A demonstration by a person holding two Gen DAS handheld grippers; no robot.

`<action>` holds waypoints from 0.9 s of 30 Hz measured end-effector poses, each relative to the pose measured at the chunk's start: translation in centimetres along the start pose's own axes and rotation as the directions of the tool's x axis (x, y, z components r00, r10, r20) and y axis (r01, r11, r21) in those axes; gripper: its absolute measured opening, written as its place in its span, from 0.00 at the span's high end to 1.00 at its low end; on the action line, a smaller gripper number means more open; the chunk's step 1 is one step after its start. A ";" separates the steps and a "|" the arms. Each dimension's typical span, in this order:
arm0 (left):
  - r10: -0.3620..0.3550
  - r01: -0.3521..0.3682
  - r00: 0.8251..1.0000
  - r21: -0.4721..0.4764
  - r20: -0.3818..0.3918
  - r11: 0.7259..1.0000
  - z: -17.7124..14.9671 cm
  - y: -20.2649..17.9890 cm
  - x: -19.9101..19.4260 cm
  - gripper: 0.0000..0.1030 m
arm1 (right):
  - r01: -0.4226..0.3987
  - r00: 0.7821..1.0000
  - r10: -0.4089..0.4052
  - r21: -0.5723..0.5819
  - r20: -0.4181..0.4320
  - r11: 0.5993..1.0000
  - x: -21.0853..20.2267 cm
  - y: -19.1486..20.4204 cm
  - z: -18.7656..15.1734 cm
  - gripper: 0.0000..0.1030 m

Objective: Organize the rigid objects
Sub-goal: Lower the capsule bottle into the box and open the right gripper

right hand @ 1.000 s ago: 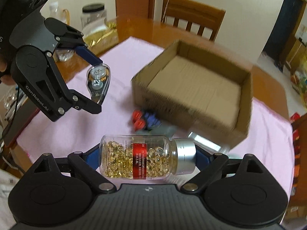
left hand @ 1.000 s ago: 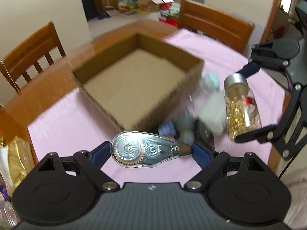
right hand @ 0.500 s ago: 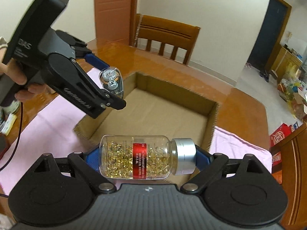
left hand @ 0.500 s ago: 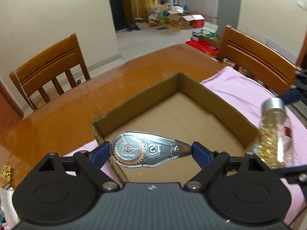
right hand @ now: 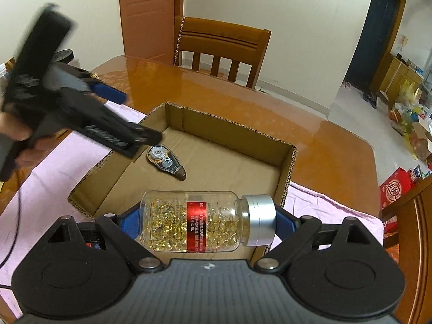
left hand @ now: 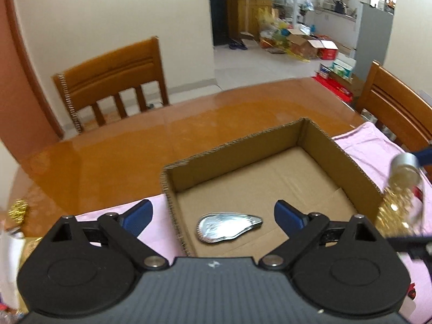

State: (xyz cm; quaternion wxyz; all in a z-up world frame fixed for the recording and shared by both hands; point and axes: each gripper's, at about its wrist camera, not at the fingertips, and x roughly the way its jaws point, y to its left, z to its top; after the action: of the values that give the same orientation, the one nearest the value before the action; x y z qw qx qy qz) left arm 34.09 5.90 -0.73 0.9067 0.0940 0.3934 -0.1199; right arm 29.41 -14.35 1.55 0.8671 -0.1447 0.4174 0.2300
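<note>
Our tape roller [left hand: 229, 227] has dropped from our left claw [left hand: 213, 214], whose jaws are opening and empty, into the box [left hand: 302, 129]. Our right claw [right hand: 208, 222] grips the bottle [right hand: 194, 225] crosswise, just above the box's near edge.

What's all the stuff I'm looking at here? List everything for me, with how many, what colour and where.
Open cardboard box: one, brown, on the pink cloth.
Clear teardrop-shaped correction tape dispenser: one, grey and see-through, lying on the box floor.
Clear glass bottle of golden capsules with a silver cap: one, red label, held sideways above the box's near edge.
Pink cloth: one, spread over the table.
Glossy wooden table: one, orange-brown.
Wooden chairs: at least two, brown, around the table.
Left gripper: black with blue pads, jaws opening, nothing between them, above the box.
Right gripper: black with blue pads, clamped on the bottle.
Person's hand: one, holding the left gripper.
</note>
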 end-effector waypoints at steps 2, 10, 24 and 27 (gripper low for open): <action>0.022 -0.022 1.000 -0.019 0.016 1.000 -0.6 0.4 -1.1 0.04 | -0.006 1.000 0.006 0.005 -0.002 1.000 0.5 -0.3 0.3 0.07; 0.119 -0.117 0.993 -0.118 0.004 0.986 -3.9 1.7 -4.8 0.03 | -0.008 1.000 0.008 0.009 -0.014 1.000 2.8 -1.2 2.3 0.07; 0.175 -0.177 0.984 -0.216 -0.030 0.960 -8.5 2.6 -7.2 0.03 | 0.074 0.997 -0.074 -0.014 0.006 0.997 7.6 -2.2 6.6 0.00; 0.173 -0.174 0.985 -0.211 -0.027 0.962 -8.9 2.5 -7.5 0.03 | 0.073 0.997 -0.073 0.002 0.005 0.997 7.0 -2.2 6.5 0.00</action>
State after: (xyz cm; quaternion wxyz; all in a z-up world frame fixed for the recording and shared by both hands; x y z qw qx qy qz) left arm 23.73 11.69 -1.04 0.9169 0.0312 0.3979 0.0030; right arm 38.61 -11.41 0.07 0.8762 -0.1584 0.4097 0.1982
